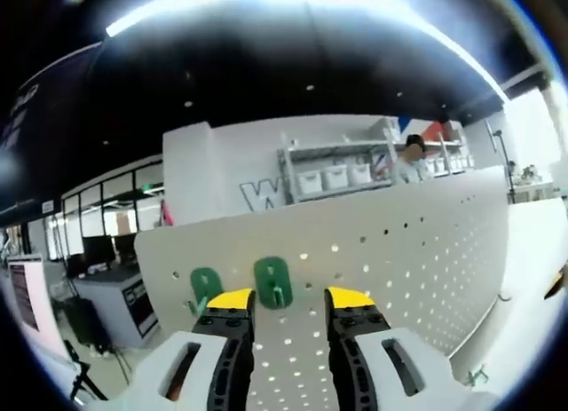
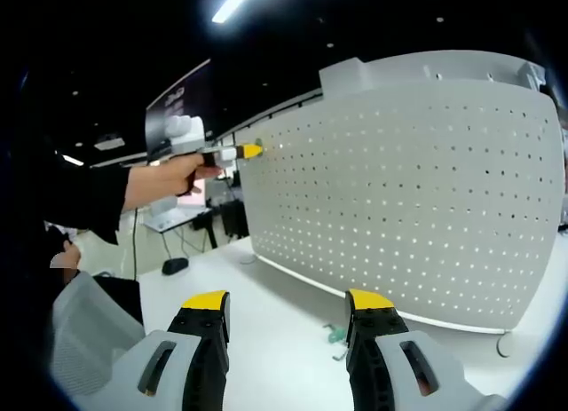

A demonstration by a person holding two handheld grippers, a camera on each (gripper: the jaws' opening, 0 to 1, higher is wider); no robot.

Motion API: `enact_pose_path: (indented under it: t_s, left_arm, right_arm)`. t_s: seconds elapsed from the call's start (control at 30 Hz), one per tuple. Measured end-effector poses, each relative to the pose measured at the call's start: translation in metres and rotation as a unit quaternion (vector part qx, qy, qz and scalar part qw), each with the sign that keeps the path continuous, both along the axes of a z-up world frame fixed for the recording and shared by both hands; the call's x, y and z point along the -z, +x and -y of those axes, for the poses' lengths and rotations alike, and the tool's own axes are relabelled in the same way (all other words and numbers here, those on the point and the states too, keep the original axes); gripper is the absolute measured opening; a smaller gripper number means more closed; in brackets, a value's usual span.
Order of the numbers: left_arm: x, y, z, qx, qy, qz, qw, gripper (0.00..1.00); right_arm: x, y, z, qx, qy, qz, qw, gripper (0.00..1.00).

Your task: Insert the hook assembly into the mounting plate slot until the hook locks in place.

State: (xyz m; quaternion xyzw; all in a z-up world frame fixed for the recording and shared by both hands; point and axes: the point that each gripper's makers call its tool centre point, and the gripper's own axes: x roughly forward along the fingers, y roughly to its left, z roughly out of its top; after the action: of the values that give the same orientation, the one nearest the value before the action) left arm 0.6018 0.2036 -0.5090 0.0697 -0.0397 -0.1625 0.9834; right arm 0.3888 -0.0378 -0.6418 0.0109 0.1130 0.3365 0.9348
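Two grippers work at a white pegboard: the right gripper point(image 2: 287, 312), jaws spread and empty, hovers over a small green hook point(image 2: 337, 335) lying on the surface point(image 2: 266, 340). Farther off, the left gripper point(image 1: 291, 303), jaws also spread, faces two green hooks point(image 1: 272, 281) already seated in the pegboard point(image 1: 399, 260), so one likely remains.

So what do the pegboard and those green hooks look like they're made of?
Pegboard: a thin, rigid white sheet with a matte finish and evenly punched holes; painted metal or plastic, can't tell which. Green hooks: smooth, uniformly coloured rounded plates, likely moulded plastic.

Green hooks point(image 1: 272, 281) on white pegboard point(image 1: 399, 260)
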Motion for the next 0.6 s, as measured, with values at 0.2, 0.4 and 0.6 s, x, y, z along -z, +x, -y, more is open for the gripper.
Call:
enact_pose_path:
  t_s: [0.2, 0.4, 0.6]
  left_arm:
    - [0.003, -0.013, 0.005, 0.020, -0.010, -0.007, 0.9997, 0.39]
    - [0.007, -0.026, 0.011, 0.038, -0.011, -0.012, 0.9991, 0.40]
    - [0.016, -0.044, 0.012, 0.053, -0.011, -0.015, 0.9984, 0.40]
  right_arm:
    - [-0.002, -0.001, 0.000, -0.001, 0.000, 0.003, 1.0000, 0.53]
    - [-0.002, -0.002, 0.001, -0.001, -0.001, 0.003, 1.0000, 0.53]
    - [-0.001, -0.002, 0.004, 0.002, 0.001, 0.002, 1.0000, 0.53]
